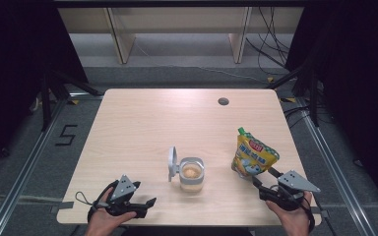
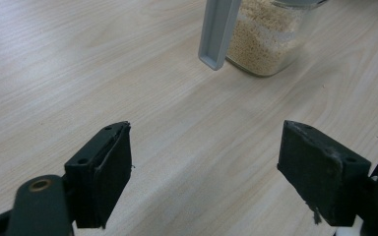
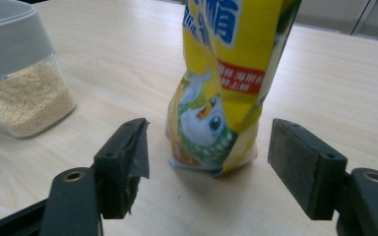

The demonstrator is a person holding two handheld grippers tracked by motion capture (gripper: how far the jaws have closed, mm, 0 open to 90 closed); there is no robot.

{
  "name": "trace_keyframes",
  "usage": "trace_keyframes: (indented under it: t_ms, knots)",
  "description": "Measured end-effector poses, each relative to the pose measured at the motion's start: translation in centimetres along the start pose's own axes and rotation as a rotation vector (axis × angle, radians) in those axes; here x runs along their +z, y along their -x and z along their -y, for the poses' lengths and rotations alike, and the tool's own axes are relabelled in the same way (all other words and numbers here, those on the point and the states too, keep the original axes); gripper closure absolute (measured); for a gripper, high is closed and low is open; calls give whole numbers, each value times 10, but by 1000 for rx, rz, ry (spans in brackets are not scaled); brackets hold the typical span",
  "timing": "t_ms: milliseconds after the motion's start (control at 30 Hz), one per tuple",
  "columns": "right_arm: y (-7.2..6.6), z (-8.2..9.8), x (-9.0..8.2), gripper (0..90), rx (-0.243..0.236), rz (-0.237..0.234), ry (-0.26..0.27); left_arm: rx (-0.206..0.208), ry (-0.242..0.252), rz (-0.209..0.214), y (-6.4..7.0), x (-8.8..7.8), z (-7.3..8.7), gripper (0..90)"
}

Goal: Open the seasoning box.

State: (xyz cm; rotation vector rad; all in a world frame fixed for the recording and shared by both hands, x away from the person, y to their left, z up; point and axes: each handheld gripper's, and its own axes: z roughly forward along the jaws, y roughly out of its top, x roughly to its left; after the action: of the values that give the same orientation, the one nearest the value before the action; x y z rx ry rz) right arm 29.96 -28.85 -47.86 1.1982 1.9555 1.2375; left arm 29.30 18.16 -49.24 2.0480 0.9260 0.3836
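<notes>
Right gripper (image 1: 265, 183) sits at the near right table (image 1: 142, 118) edge, jaws wide and holding nothing, the yellow spouted pouch (image 1: 254, 153) standing just ahead of it and the open-lidded jar of granules (image 1: 192, 173) mid-table; left gripper (image 1: 145, 202) rests near-left. Left gripper view: jaws spread, empty, jar (image 2: 270, 34) ahead with flip lid (image 2: 218, 30) up. Right gripper view: pouch (image 3: 226, 83) beyond the pads, untouched (base looks crumpled, so a nudge could tip it).
</notes>
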Motion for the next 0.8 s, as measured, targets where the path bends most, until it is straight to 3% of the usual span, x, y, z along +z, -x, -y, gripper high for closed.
trace_keyframes:
  t_ms: [33,100,133,167,200,267,400,433,467,800]
  knots:
    - [2,1,0,318,-32,2,10,0,0,0,0,0,0,199]
    - [0,2,-1,311,-25,-3,-5,0,2,-2,0,0,0,199]
    - [-3,3,-3,307,4,-17,-13,6,-3,2,0,-1,0,199]
    - [-2,3,-3,302,-13,-22,-14,3,-2,2,0,-1,0,199]
    - [-5,4,-5,296,2,-13,-31,2,-1,2,0,0,0,199]
    - [-5,5,-5,289,-30,-17,-29,3,-1,2,0,-1,0,199]
    - [-7,8,-8,281,-30,-18,-52,3,0,1,0,0,0,199]
    - [-8,9,-9,276,-9,-26,-65,4,-1,1,0,-1,0,199]
    - [-8,9,-11,273,-27,-22,-74,4,-10,-1,0,-1,0,199]
    - [-19,14,-15,258,-22,-51,-115,4,-9,-2,0,-1,0,199]
